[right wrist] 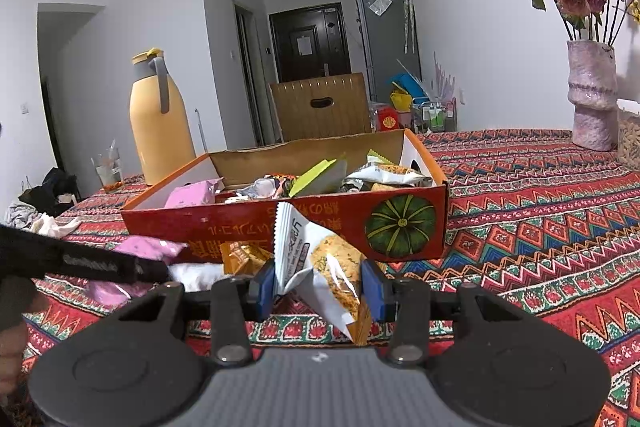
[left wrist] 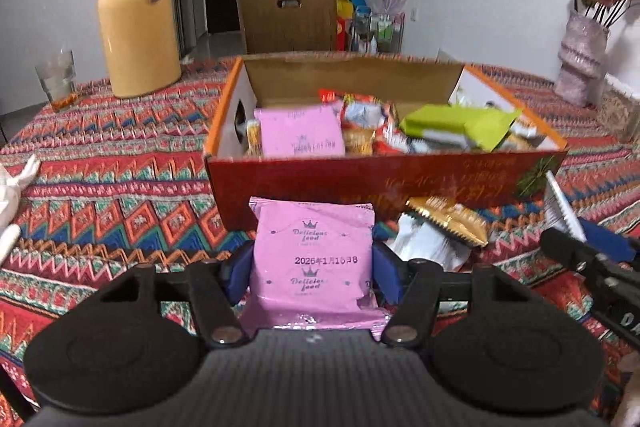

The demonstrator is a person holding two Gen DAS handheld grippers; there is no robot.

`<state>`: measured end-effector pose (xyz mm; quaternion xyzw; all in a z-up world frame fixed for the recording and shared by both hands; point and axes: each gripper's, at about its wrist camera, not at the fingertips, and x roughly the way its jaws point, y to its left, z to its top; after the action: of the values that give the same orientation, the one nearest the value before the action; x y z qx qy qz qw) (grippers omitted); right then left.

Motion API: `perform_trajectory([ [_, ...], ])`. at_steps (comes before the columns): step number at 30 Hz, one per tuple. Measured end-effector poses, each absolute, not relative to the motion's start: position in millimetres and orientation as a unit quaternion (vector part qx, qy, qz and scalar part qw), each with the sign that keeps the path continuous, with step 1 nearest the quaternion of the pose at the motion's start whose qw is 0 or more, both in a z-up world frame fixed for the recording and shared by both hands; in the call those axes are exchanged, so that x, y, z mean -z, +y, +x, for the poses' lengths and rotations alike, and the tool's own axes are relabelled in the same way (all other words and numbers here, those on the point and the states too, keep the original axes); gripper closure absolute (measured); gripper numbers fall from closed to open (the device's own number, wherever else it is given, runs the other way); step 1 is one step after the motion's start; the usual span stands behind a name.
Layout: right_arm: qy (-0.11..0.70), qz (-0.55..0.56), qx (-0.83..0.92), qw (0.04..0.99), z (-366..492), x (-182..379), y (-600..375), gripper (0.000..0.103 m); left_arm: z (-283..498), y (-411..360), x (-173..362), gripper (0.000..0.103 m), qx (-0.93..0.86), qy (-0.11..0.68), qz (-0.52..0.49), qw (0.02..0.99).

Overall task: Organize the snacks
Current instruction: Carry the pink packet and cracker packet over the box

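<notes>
left gripper (left wrist: 312, 269): level, pointed forward at the box, its 2 blue pads (left wrist: 236, 277) pressed on both sides of a pink snack packet (left wrist: 312, 255). packet upright between them, printed face to the camera, its top edge just before the box's near wall.

right gripper (right wrist: 318, 285): also level, aimed at the box, its pads (right wrist: 262, 287) clamped on a white-and-orange cracker packet (right wrist: 320, 263). packet tilted, serrated top edge leaning left, lower corner hanging below the pads above the cloth.

right gripper shows at the right edge of the left view (left wrist: 592, 259), carrying its packet; left gripper shows as a dark bar at the left of the right view (right wrist: 80, 261). the 2 sit side by side.

between them on the tablecloth (left wrist: 120, 187): a gold wrapper (left wrist: 452, 221) lying on a white packet (left wrist: 428, 245), near the box front.

red cardboard box (left wrist: 360, 179) open, holding a second pink packet (left wrist: 300, 131), a green packet (left wrist: 460, 125) and mixed wrappers.

beyond: yellow thermos (left wrist: 136, 23) and glass (left wrist: 56, 77) on the left, vase of dried roses (right wrist: 592, 95) on the right.
</notes>
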<state>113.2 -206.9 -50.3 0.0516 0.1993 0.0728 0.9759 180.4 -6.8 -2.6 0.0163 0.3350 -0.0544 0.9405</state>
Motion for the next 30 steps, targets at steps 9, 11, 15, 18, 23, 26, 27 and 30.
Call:
perform_trajectory([
  [9,0.170,0.036,-0.071,0.982,105.2,30.4,-204.0,0.060,173.2,-13.6,-31.2,0.040,0.065,0.287,0.014,0.956],
  [11,0.158,0.032,-0.070,0.984,105.6,21.4,-203.4,0.060,174.1,-16.1,-37.4,0.040,0.065,0.279,0.013,0.958],
  [15,0.136,0.018,-0.065,0.988,112.1,4.7,-200.9,0.060,177.9,-20.0,-47.7,0.040,0.064,0.266,0.009,0.962],
  [18,0.125,0.009,-0.061,0.990,123.1,-6.2,-199.7,0.060,183.1,-22.7,-54.0,0.040,0.064,0.258,0.007,0.964],
  [23,0.106,0.000,-0.058,0.993,142.4,-23.9,-196.7,0.060,191.6,-26.2,-64.0,0.040,0.061,0.242,0.003,0.968],
  [26,0.097,-0.003,-0.059,0.994,153.3,-32.8,-195.3,0.060,199.0,-27.9,-69.9,0.040,0.056,0.235,-0.003,0.970],
  [27,0.095,-0.005,-0.059,0.994,157.0,-35.5,-194.8,0.060,201.2,-28.5,-71.3,0.040,0.055,0.234,-0.004,0.971],
  [30,0.090,-0.007,-0.057,0.994,168.2,-40.7,-193.3,0.060,209.6,-29.6,-76.0,0.040,0.050,0.228,-0.010,0.972],
])
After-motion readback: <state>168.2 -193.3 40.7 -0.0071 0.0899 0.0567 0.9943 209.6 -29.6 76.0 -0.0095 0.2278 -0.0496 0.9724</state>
